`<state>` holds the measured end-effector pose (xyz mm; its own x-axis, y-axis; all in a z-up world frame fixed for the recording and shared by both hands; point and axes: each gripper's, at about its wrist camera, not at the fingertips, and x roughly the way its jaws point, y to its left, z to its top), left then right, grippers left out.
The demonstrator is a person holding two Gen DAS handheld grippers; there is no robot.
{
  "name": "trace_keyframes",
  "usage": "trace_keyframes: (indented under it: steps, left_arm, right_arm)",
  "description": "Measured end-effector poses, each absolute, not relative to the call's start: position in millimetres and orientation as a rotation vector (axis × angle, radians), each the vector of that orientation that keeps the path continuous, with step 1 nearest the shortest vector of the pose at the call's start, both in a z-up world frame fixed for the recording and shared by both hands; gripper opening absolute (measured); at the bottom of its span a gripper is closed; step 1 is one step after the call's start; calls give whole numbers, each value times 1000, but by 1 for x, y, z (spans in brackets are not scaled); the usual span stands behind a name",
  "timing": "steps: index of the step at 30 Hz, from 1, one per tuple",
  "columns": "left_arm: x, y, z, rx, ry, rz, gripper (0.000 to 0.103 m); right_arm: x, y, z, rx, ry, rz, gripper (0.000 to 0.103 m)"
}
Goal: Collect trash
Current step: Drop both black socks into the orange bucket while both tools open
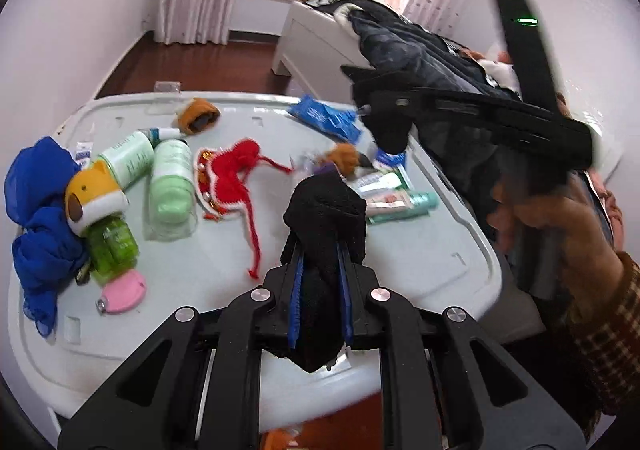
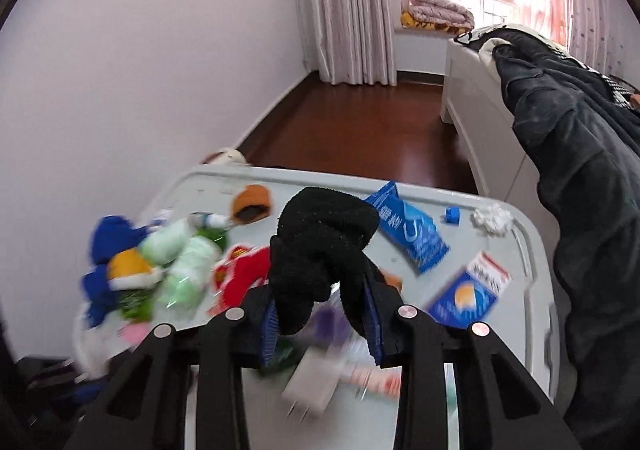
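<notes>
While clamped, black cloth (image 1: 324, 234) between left gripper (image 1: 320, 270) jaws

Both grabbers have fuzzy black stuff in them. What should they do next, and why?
Probably carry both away from the table to wherever trash goes. The right gripper is shut on a black fuzzy cloth, the left gripper on a black cloth, so neither can pick up more. No bin shows in either view.
</notes>
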<state>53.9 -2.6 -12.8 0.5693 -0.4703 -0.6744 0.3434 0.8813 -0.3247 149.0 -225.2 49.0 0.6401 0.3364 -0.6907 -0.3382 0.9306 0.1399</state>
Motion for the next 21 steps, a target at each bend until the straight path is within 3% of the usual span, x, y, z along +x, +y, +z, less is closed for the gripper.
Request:
trace_keyframes:
  steps: [6,17,19,20,21]
  left_arm:
    - [2,-9,-6,-126,879,-527,15]
    - [-89,-9,-90,-126,1253,-513,16]
    - [-91,-13,-98,-110,1286,-513,18]
    - [-91,-15,-100,-99,1295,-514,26]
    - [-91,-17,-101,-91,1300,-512,32]
  right_arm:
    - [42,-235,33,-6,866,454,35]
    - [-74,-232,-76,10,1171,535,37]
    - [-75,-228,-86,2,1206,541,46]
    - [-76,-226,-88,-4,1216,539,50]
    - [-77,-226,-90,-5,1222,533,64]
